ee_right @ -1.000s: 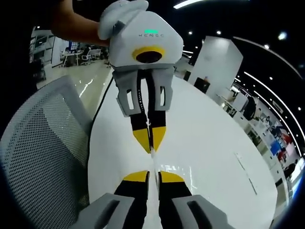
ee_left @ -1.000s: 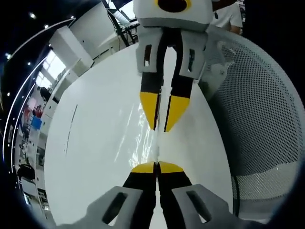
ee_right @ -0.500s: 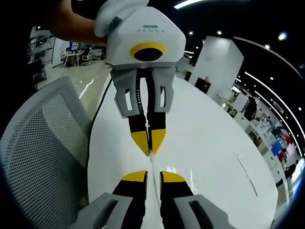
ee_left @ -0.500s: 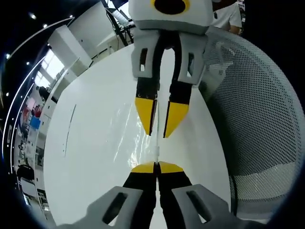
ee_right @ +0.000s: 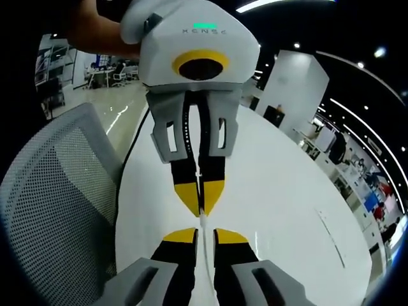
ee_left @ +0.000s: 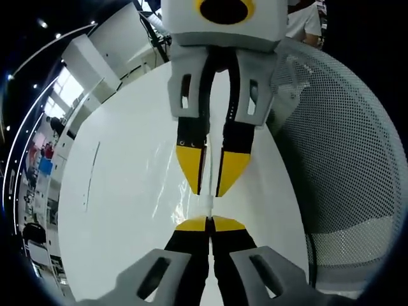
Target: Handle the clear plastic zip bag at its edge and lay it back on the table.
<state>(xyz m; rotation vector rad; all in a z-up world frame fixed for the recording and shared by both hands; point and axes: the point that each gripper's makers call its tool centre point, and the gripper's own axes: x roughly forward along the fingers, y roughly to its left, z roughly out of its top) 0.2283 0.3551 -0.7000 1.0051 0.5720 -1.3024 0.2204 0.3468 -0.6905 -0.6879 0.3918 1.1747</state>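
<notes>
The clear plastic zip bag (ee_left: 167, 186) lies glinting on the white table (ee_left: 115, 210), with one edge lifted between the two grippers. My left gripper (ee_left: 208, 223) is shut on that edge. Facing it from above in the left gripper view, my right gripper (ee_left: 208, 190) has its yellow fingertips a little apart, with the bag's edge strip running through the gap. In the right gripper view, my right gripper (ee_right: 204, 236) stands open around the thin bag edge (ee_right: 203, 223). The left gripper (ee_right: 201, 209) is pinched shut on that edge just beyond.
A white mesh chair (ee_left: 347, 159) stands close against the table's side, also in the right gripper view as the mesh chair (ee_right: 54, 191). A person's arm (ee_right: 95, 35) holds the left gripper. The table (ee_right: 287, 210) stretches away beyond the grippers.
The right gripper's jaws have parted a little around the bag edge, and the two grippers have come closer together. The left gripper stays shut on the edge.
</notes>
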